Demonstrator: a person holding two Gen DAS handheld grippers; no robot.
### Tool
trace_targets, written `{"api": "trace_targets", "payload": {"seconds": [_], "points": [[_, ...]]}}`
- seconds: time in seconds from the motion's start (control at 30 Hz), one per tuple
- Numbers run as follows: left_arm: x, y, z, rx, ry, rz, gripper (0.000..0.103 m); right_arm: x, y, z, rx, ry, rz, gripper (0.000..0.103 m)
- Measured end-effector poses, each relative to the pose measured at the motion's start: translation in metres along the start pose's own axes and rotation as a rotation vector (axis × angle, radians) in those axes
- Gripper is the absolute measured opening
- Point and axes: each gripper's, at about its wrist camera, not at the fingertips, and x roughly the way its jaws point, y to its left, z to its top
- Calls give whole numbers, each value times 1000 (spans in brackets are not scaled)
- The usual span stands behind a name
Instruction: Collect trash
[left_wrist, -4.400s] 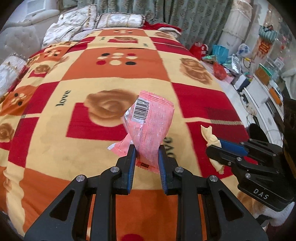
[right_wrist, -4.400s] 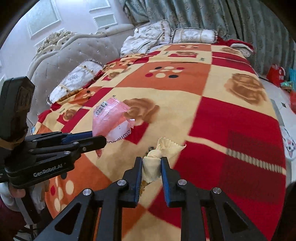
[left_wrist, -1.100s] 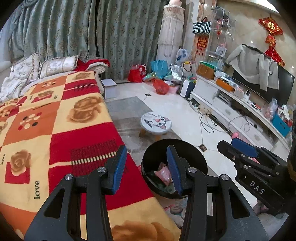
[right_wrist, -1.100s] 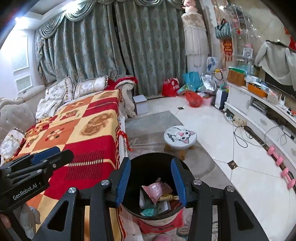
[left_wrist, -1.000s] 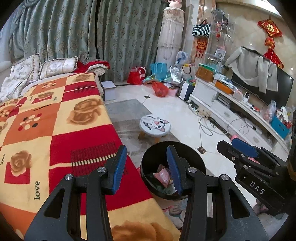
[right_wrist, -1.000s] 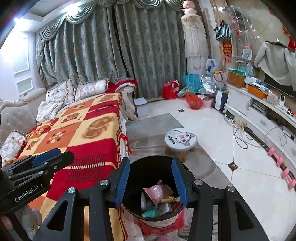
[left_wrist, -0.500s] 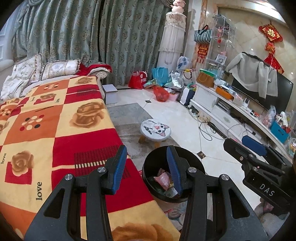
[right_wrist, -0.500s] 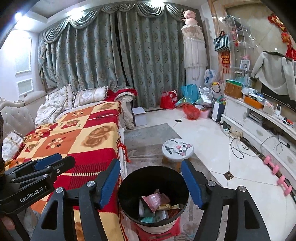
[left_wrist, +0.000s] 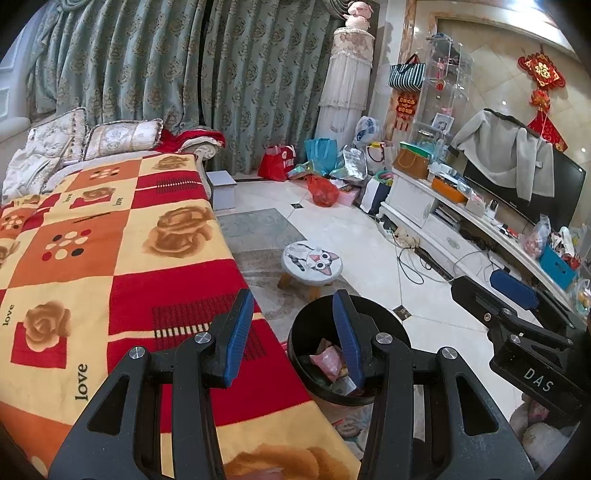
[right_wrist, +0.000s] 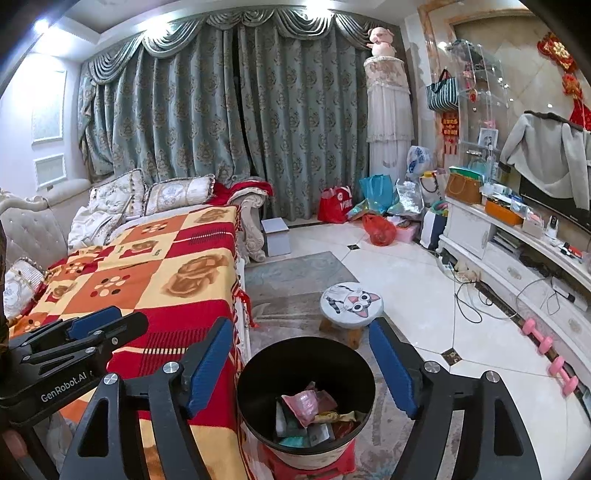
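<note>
Right gripper has just been opening, wide and empty above the bin. Left gripper stands narrow, empty, beside the bed's edge.

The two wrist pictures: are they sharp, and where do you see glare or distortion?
Left wrist view: sharp; black corners, and the curtain and TV cabinet bend toward the rim. Right wrist view: also sharp; ceiling lights burn out white at the top left, the floor tiles show a soft sheen, and the black bin stays dark inside.
</note>
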Motion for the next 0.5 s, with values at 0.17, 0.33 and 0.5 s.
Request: {"api": "trace_targets", "payload": {"seconds": [0.17,0.33,0.5], "points": [[0,1,0,-1,4,0,43,0,0,0,0,2,0,75],[0,3,0,-3,2,-3,43,0,0,-1,-1,6,1,75],[0,3,0,-3,3,-4,43,1,0,-1,0,7,-1,76]]}}
